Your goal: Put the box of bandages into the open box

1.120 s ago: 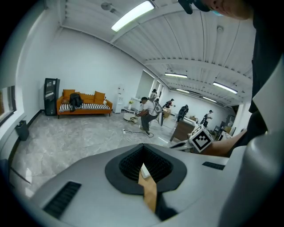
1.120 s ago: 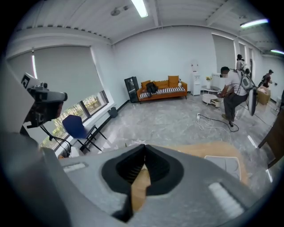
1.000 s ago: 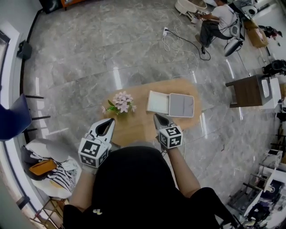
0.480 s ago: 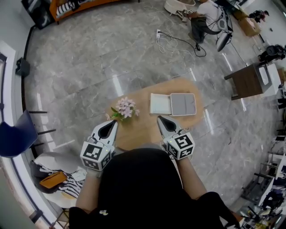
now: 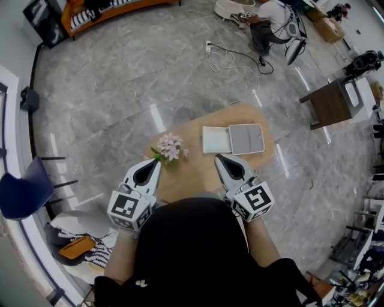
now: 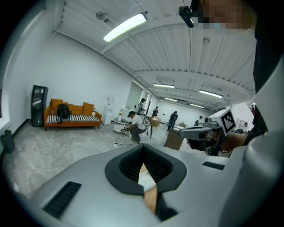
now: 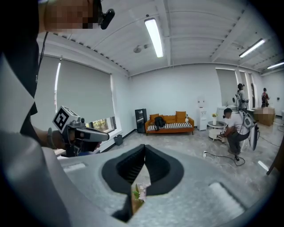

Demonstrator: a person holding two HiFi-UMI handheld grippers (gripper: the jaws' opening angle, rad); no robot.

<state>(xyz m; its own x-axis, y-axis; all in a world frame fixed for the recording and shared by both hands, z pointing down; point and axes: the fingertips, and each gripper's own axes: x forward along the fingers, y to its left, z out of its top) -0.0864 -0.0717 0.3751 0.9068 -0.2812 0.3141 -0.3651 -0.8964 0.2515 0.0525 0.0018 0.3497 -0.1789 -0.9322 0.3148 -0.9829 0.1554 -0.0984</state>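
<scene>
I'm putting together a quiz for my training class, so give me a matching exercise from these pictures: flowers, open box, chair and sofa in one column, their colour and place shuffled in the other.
Things:
1 flowers
2 open box
3 chair
4 sofa

Colour and place, head view:
A orange, at the top edge
B white and grey, on the right part of the table
C blue, at the left edge
D pink, on the table's left part

Pairs: 1-D, 2-B, 3-C, 4-A

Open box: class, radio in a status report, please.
Left claw, right claw shut, empty. Open box on table; bandage box not seen. Flowers stand apart, leftward.
</scene>
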